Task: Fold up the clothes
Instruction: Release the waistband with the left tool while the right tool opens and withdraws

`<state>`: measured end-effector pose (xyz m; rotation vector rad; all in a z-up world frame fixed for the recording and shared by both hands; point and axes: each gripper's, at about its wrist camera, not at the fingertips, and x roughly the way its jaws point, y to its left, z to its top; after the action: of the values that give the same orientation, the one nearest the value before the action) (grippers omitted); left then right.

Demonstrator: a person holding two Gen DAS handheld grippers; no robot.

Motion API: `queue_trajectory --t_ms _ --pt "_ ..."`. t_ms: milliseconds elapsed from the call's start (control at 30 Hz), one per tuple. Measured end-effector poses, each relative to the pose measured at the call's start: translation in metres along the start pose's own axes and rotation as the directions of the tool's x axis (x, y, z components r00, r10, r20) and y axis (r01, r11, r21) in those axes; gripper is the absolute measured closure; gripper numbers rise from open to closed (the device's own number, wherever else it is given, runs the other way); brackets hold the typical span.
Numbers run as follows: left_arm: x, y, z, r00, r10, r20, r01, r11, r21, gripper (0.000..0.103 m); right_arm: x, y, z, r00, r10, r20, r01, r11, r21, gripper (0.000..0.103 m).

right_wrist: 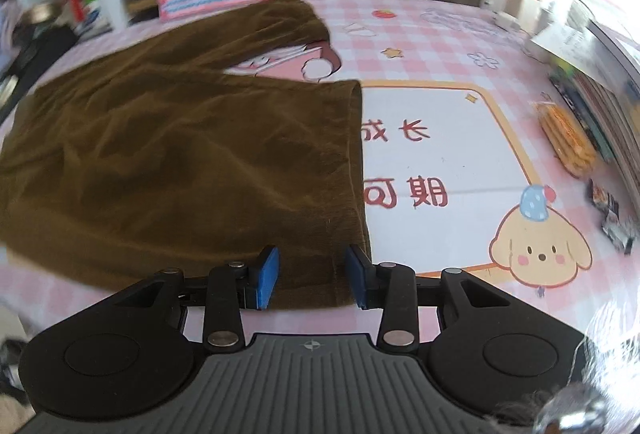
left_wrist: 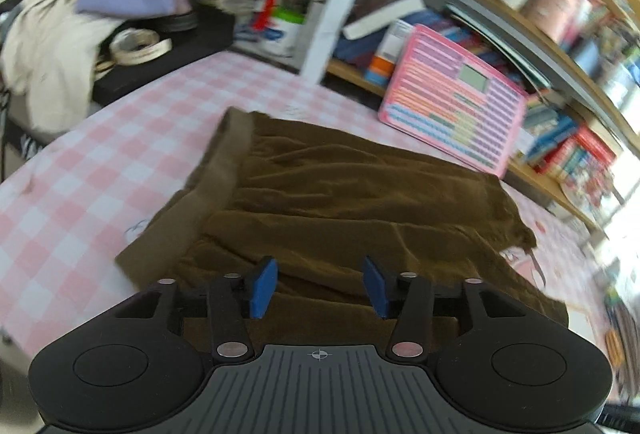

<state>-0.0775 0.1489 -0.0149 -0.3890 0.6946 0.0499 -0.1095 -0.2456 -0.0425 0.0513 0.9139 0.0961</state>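
The brown shorts (right_wrist: 180,154), soft, light and limp, lie spread on the table (right_wrist: 440,154); both the left gripper (left_wrist: 319,286) and right gripper (right_wrist: 312,276) gape empty, best pinching waistband (left_wrist: 224,170) and hem corners.

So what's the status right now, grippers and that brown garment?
Left gripper open, right gripper open, both over brown garment. Garment lies on checked table cover, unheld. Nothing in the way.

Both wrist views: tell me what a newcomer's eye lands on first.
The brown garment dominates, spread across the pink checked tablecloth, with both open tongs, left and right, at its near edge. Behind it a pink toy tablet leans against the cluttered bookshelf.
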Motion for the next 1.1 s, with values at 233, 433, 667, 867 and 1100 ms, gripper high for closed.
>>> queue_trajectory --t_ms 233,433,667,867,1100 --pt "0.017 -0.002 -0.003 0.997 -0.037 -0.06 0.04 0.998 0.054 0.05 -0.01 0.018 0.013 0.998 -0.044 0.037 0.043 0.998 0.04 0.066" --pt "0.016 -0.012 0.0 0.997 -0.063 -0.049 0.067 0.995 0.08 0.042 -0.005 0.021 0.038 0.996 -0.059 0.064 0.056 0.998 0.037 0.064" --pt "0.014 -0.024 -0.004 1.0 0.012 -0.02 -0.011 0.999 0.048 0.039 0.021 0.005 0.099 0.993 -0.023 0.116 0.022 1.0 0.006 0.063" --pt "0.007 -0.052 -0.016 0.988 0.152 0.019 -0.151 0.988 -0.036 0.037 0.056 -0.016 0.139 0.989 0.1 0.108 -0.091 0.992 -0.085 0.062" --pt "0.0 -0.101 -0.044 0.957 0.289 0.014 -0.288 0.955 -0.074 0.036 0.1 -0.048 0.164 0.974 0.223 0.041 -0.215 0.965 -0.152 0.062"
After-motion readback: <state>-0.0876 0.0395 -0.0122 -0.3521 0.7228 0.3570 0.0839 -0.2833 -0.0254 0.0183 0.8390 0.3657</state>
